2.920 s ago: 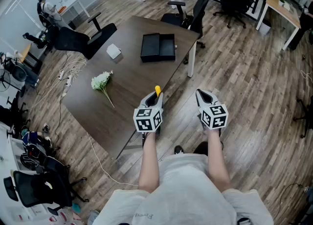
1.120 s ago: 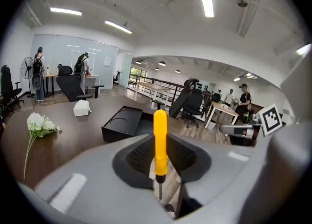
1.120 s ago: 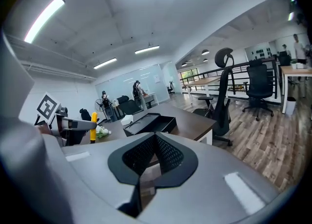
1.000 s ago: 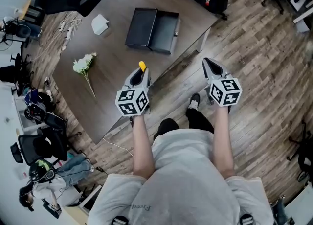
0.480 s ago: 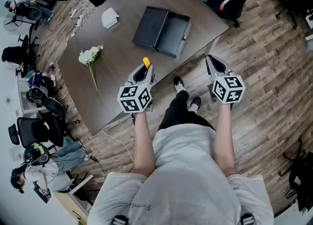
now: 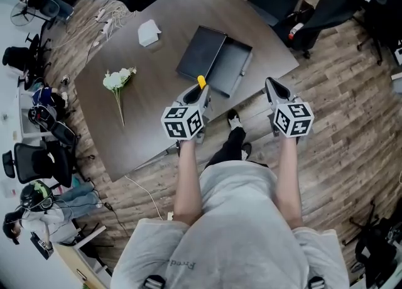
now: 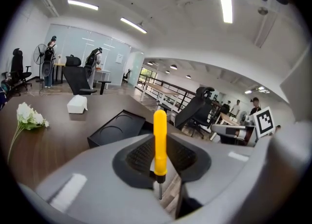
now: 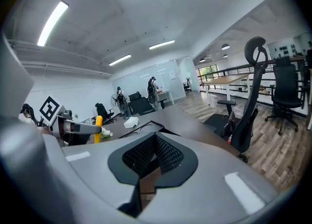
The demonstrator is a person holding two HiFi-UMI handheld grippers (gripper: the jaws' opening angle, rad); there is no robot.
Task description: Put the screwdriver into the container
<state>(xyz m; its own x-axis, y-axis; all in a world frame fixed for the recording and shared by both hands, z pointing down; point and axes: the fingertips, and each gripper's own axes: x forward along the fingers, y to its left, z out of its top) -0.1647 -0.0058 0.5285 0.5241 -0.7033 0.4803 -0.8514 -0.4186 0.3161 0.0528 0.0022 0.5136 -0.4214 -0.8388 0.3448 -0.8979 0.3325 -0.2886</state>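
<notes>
The container (image 6: 217, 61), a black case lying open with its lid folded flat beside its tray, sits on the dark counter (image 6: 157, 118) near the counter's right edge. The left gripper (image 6: 196, 93) hovers just on the person's side of the container, at its near edge. Its fingers (image 7: 139, 156) are narrowly set and clamp the thin metal shank of the screwdriver (image 7: 160, 142). The tool stands upright between them, its yellow handle rising above the fingertips. From the head view the handle shows just short of the container's near corner.

The right gripper (image 6: 271, 85) is to the right of the container and nearer the person, off the counter and above the wooden floor. Its fingers (image 8: 139, 157) are drawn together at the tips with nothing between them.

A bunch of white flowers (image 6: 118, 79) lies well to the left of the container. A small white box (image 6: 149, 32) rests beyond the flowers, to the container's far left. Black office chairs (image 6: 295, 11) stand beyond the container's far right, past the counter's edge.
</notes>
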